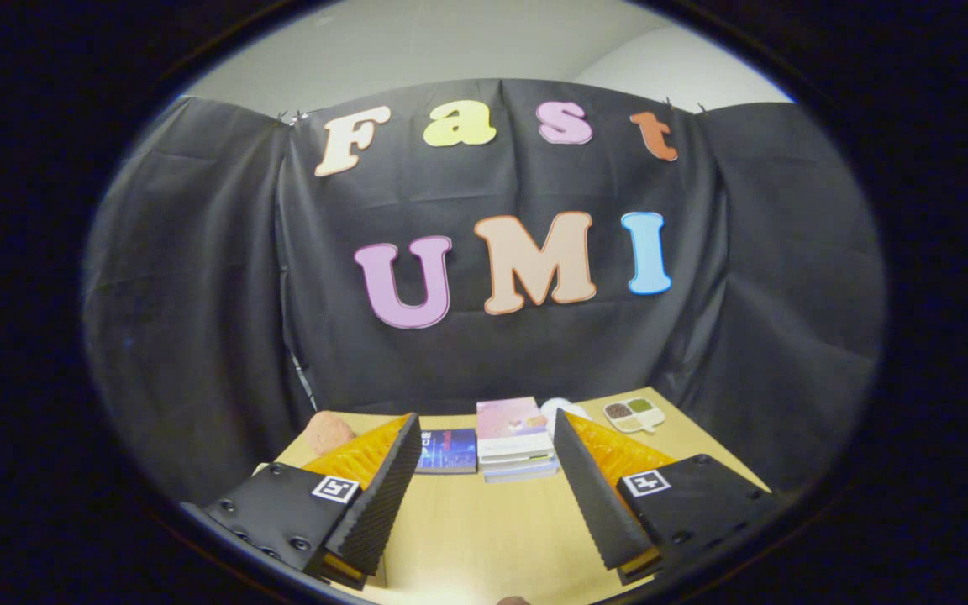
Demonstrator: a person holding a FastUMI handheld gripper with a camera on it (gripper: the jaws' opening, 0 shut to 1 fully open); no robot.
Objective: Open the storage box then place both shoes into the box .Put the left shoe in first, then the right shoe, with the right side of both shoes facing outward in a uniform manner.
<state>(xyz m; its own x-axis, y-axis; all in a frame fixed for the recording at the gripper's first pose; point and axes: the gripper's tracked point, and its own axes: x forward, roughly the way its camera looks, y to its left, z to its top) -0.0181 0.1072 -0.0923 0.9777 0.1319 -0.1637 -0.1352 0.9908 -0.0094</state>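
Observation:
My gripper (484,454) is held above a light wooden table (484,521), its two fingers spread wide apart with nothing between them. Bare tabletop lies between the fingers. Beyond the fingertips, near the table's far edge, a stack of books (513,437) with a pink cover on top lies next to a flat dark blue book (448,449).
A pinkish-brown rounded object (328,431) sits at the far left, behind the left finger. A small divided dish (633,413) with brown and green contents lies at the far right, with a white object (561,407) beside it. Black cloth walls close the booth behind the table.

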